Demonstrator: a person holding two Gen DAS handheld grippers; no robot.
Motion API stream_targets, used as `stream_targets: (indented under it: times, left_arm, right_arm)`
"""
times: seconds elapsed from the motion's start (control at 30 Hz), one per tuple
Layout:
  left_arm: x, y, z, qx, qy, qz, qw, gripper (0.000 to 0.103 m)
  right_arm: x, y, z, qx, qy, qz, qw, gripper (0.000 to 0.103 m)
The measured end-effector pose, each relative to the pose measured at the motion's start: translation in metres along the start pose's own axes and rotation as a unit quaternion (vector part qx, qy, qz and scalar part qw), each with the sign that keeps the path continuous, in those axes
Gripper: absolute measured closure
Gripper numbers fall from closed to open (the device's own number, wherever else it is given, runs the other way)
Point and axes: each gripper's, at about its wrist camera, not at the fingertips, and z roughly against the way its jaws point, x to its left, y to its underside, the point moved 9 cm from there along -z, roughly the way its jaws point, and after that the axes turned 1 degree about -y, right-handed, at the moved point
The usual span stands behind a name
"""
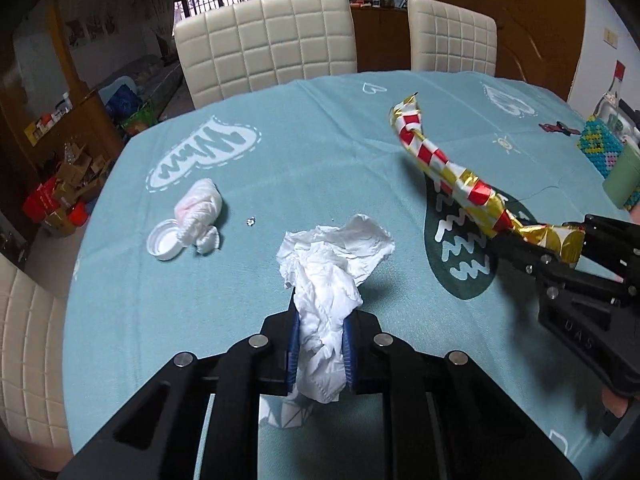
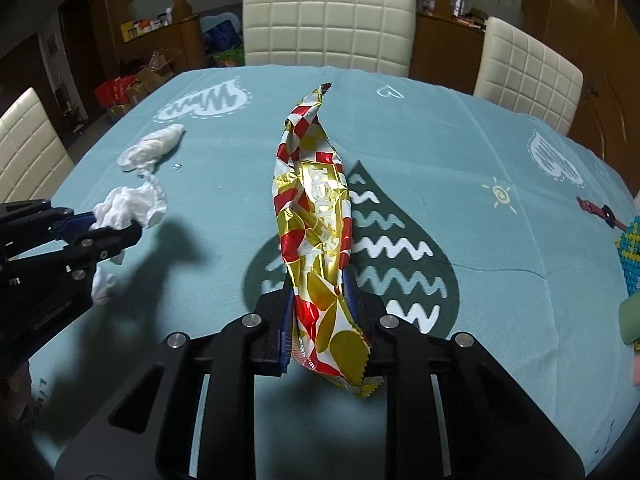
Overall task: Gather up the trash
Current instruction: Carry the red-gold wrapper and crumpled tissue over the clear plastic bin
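My left gripper (image 1: 319, 320) is shut on a crumpled white tissue (image 1: 332, 264), which bulges out past its blue pads above the teal tablecloth (image 1: 320, 140). From the right wrist view the same gripper (image 2: 116, 226) shows at the left, with the tissue (image 2: 128, 206) in it. My right gripper (image 2: 318, 300) is shut on the lower end of a long red, white and gold snack wrapper (image 2: 312, 208), which sticks forward over the cloth. The left wrist view has that gripper (image 1: 560, 246) at the right, pinching the wrapper (image 1: 448, 168).
A second wadded tissue (image 1: 200, 212) and a white bottle cap (image 1: 164, 239) lie at the left of the table. A beaded box (image 1: 600, 148) and a green cup (image 1: 624, 180) stand at the right edge. Cream padded chairs (image 1: 264, 40) line the far side.
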Motion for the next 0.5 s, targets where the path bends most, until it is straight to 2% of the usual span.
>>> stream_targets:
  times: [0.27, 0.5]
  left_arm:
    - [0.025, 0.01, 0.038, -0.028, -0.008, 0.005, 0.9996, 0.086]
    - [0.066, 0.03, 0.061, -0.038, -0.023, 0.028, 0.9986, 0.086]
  right_arm:
    - [0.048, -0.007, 0.033, -0.024, -0.011, 0.027, 0.999, 0.079]
    - [0.097, -0.01, 0.044, -0.033, -0.027, 0.057, 0.997, 0.079]
